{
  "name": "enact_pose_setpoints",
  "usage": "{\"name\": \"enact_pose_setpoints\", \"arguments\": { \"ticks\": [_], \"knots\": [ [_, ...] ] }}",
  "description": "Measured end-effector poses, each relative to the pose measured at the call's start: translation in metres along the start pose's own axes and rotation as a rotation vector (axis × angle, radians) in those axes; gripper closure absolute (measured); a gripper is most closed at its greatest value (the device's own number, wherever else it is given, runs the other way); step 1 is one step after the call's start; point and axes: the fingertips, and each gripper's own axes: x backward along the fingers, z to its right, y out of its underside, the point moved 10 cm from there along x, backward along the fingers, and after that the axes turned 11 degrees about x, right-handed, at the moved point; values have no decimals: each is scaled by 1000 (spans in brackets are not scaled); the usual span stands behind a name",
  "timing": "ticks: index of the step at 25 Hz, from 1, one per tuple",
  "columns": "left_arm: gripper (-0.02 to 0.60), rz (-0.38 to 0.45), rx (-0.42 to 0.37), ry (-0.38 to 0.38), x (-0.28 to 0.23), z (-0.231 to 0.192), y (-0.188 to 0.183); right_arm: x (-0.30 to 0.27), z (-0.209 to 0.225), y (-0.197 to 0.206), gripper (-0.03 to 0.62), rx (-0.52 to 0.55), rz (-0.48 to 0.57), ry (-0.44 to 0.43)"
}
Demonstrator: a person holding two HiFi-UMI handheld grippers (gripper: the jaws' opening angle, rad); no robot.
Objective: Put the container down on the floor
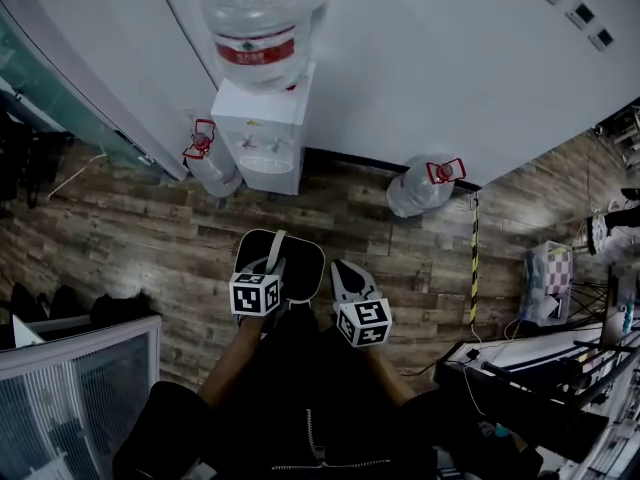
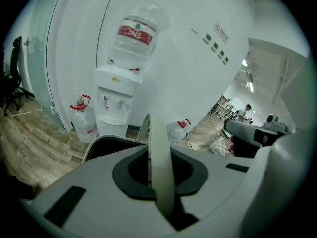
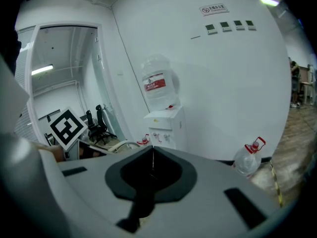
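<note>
The container (image 1: 303,258), a dark bin with a pale rim, hangs by its pale handle (image 2: 159,167) before the person, above the wooden floor (image 1: 120,223). The left gripper (image 1: 268,264) has its fingers closed on this handle. The right gripper (image 1: 345,274) is just beside, fingers together, empty. I judge that the lowering and the release are not yet done.

an office: water dispenser (image 1: 258,133) against a white wall, spare water jugs (image 1: 420,188), wood-look floor (image 1: 120,238), desk chairs (image 3: 101,125)
</note>
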Motion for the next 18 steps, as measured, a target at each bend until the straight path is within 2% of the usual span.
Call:
{"name": "enact_pose_setpoints", "arguments": {
  "ticks": [9,18],
  "knots": [
    [541,-12,1,19,-14,-15,-21,-14,1,-6,582,3,-26,27],
    [540,-32,-14,49,-32,-5,-34,-15,12,-4,582,-7,-26,59]
  ]
}}
